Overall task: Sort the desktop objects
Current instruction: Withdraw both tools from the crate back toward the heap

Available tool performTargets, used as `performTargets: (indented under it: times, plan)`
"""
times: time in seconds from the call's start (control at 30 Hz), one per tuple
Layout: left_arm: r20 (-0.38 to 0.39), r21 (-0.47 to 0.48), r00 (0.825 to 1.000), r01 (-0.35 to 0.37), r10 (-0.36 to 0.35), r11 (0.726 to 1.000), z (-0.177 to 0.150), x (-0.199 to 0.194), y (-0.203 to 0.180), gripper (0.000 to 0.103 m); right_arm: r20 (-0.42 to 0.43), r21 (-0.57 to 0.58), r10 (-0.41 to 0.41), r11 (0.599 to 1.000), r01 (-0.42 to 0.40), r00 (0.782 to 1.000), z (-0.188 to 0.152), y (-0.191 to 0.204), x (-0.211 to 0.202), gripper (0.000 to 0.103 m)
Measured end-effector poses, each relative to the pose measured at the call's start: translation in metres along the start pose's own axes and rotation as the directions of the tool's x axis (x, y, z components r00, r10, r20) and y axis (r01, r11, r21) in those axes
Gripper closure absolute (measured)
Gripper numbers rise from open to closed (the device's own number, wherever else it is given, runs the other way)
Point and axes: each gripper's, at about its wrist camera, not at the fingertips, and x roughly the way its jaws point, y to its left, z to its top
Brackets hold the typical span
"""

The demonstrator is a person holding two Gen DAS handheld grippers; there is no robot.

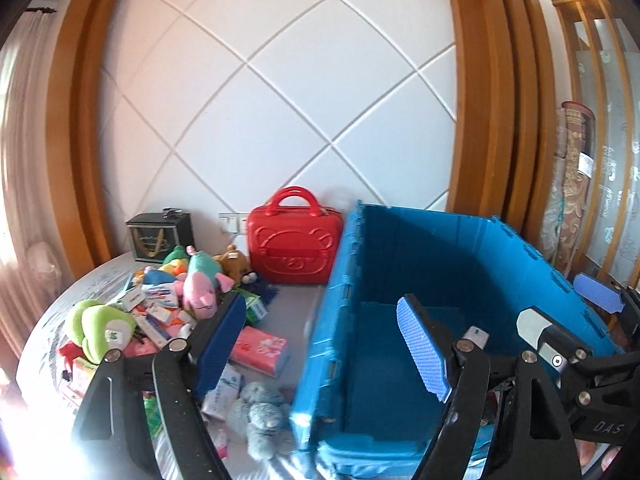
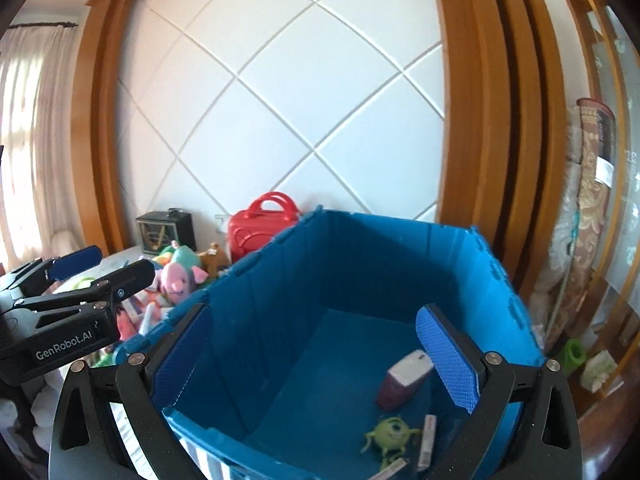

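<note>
Blue rectangular plastic crate (image 2: 320, 300): stands open-topped on the table, long side toward a white diamond-panelled wall (image 1: 280, 100).

Contents of the crate, right wrist view: a green one-eyed plush monster (image 2: 390, 436), a maroon-and-white carton (image 2: 404, 380) and a narrow white box (image 2: 427, 440), all on the floor near the front corner.

Right gripper (image 2: 320, 364): blue-padded jaws spread wide above the crate, nothing between them.

Left gripper (image 1: 324, 344): jaws well apart and empty, one finger over the crate, the other over the clutter to the crate's left.

Pile on grey tabletop (image 1: 292, 304), left of the crate: pink plush pig (image 1: 200, 292), green plush toy (image 1: 100, 328), brown plush bear (image 1: 232, 262), grey plush animal (image 1: 260, 416), pink tissue packet (image 1: 262, 350), assorted small cartons.

Red hard-shell carry case with moulded bear face (image 1: 294, 240): upright against the wall, just beside the crate's far corner.

Black gift bag (image 1: 160, 236): by the wall, left of the case.
</note>
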Motion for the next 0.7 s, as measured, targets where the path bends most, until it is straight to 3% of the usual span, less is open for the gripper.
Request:
performTargets:
  times: [0.33,0.53,0.7]
  plan:
    - [-0.040,-0.095,0.976,-0.218,0.215,0.971,-0.025,-0.025,0.153,0.025,-0.018,-0.068,0.210,0.975,-0.210,0.978,0.006,0.129,0.032,0.000]
    - [-0.105,-0.099,0.958,-0.276,0.266,0.956,-0.051,-0.029,0.256,0.025,-0.087,-0.069,0.248,0.965,-0.254,0.965,-0.001,0.221,0.052,0.000]
    - [-0.192,-0.056,0.946,-0.278,0.263,0.959,-0.078,-0.012,0.323,0.025,-0.164,-0.029,0.232,0.970,-0.240,0.959,-0.019,0.276,0.077,0.000]
